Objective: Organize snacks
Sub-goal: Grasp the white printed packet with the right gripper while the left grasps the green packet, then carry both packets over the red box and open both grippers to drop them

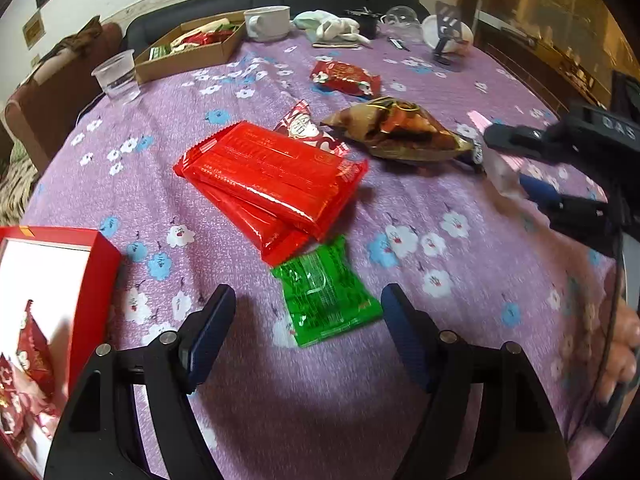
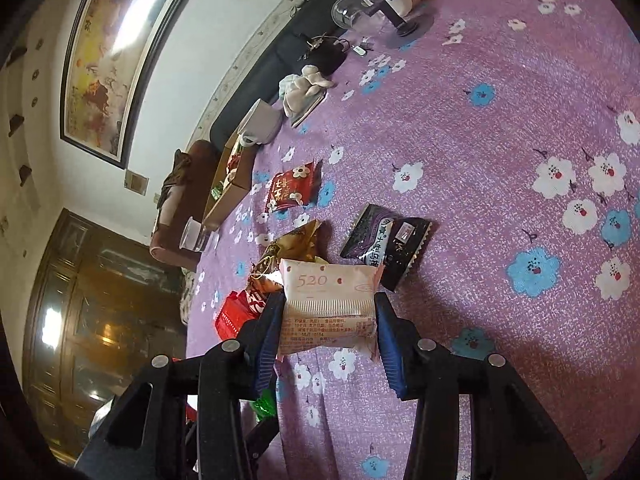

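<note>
Left wrist view: the left gripper [image 1: 308, 312] hangs with fingers spread wide over a glossy green packet [image 1: 326, 294] lying flat on the purple floral tablecloth [image 1: 440, 208], its long axis running away from the camera. Right wrist view: the right gripper [image 2: 330, 320] is clamped on a pale pink crinkle-sealed packet [image 2: 328, 304], its long axis pointing forward along the fingers.
</note>
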Available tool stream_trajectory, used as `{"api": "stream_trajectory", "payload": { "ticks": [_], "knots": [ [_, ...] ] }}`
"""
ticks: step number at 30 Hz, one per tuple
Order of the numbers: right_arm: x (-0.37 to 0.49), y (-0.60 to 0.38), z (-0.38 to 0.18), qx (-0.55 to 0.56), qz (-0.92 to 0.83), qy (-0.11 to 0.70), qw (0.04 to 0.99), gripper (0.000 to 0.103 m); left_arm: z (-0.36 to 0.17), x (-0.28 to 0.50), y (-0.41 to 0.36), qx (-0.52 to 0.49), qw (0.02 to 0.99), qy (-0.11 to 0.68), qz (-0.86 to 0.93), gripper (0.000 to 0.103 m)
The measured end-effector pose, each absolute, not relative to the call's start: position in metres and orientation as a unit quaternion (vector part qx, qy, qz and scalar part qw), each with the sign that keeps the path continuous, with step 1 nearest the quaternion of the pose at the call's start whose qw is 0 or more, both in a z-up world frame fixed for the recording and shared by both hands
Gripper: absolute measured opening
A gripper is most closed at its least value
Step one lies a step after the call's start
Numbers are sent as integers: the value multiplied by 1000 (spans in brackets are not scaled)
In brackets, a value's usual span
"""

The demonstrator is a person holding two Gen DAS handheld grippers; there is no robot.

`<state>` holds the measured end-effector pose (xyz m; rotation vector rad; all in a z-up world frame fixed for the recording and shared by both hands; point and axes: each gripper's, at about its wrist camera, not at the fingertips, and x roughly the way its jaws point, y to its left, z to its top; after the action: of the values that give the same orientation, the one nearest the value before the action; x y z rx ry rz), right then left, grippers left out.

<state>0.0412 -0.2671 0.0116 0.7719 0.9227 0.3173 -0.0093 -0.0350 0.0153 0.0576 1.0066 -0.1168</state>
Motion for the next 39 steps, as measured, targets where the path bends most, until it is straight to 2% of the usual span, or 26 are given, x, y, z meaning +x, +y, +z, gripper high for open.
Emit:
{"api": "stream_trajectory", "payload": {
  "ticks": [4,5,6,7,9,14,22,27,39],
  "knots": [
    [42,-266,9,364,149,436,809,45,10,-5,-33,20,877,478,-49,75],
    [42,-266,8,364,148,437,809,45,10,-5,-33,21,879,473,-50,71],
    [42,-266,7,366,149,438,808,45,11,-5,-33,23,881,469,-50,60],
    [43,-266,7,366,148,439,807,45,12,-5,-33,27,884,464,-50,56],
    [43,-266,6,367,148,439,807,45,12,-6,-30,30,888,456,-55,38],
    [42,-266,5,366,148,440,807,45,13,-8,-29,42,891,448,-66,33],
    [44,-264,2,377,166,443,796,45,19,-28,-19,36,892,444,-72,33],
    [45,-260,-1,404,211,444,771,45,45,-55,-13,48,911,404,-70,33],
    [40,-241,7,352,198,436,804,45,86,-101,46,63,945,322,9,33]
  ]
}}
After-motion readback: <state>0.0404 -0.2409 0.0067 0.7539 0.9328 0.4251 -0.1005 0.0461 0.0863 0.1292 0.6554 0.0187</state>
